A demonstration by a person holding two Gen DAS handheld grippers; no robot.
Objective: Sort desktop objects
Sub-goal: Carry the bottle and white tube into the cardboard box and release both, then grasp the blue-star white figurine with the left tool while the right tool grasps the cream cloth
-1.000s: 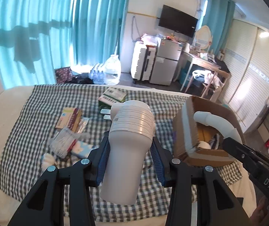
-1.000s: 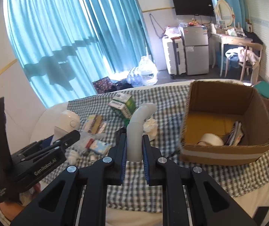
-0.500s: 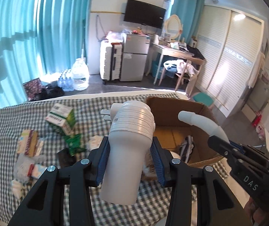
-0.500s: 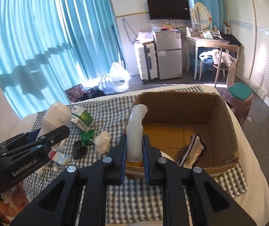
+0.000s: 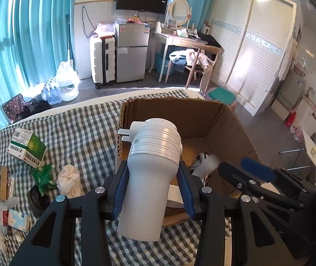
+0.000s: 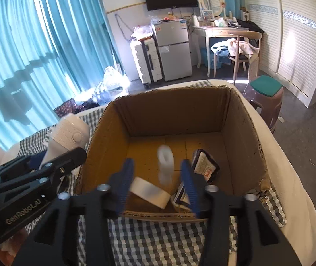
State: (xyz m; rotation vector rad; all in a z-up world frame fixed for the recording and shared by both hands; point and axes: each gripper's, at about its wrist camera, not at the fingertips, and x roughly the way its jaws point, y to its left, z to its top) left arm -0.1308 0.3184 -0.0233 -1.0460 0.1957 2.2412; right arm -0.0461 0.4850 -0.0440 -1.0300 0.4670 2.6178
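My left gripper (image 5: 153,177) is shut on a white ribbed appliance (image 5: 151,155) with plug prongs, held at the near left corner of the brown cardboard box (image 5: 224,128). My right gripper (image 6: 156,166) hangs over the box (image 6: 173,115); its jaws are opening. A white curved tube (image 6: 165,166) shows as a blur between the blue pads, touching neither, inside the box. In the left wrist view the tube (image 5: 206,165) lies just beyond the right gripper (image 5: 246,168). The right wrist view shows the left gripper (image 6: 64,157) and appliance (image 6: 69,133) at the box's left wall.
A white tape roll (image 6: 151,191) and a dark packet (image 6: 205,166) lie in the box. On the checked cloth (image 5: 80,128) to the left sit a green medicine box (image 5: 26,147), a green packet (image 5: 43,175), a white cloth wad (image 5: 69,177) and small packages (image 5: 0,181). A stool (image 6: 264,95) stands beyond the table.
Both grippers swung right, over the box. The right jaws opened and let go of the white tube, which is dropping into the box. The left still grips the appliance.
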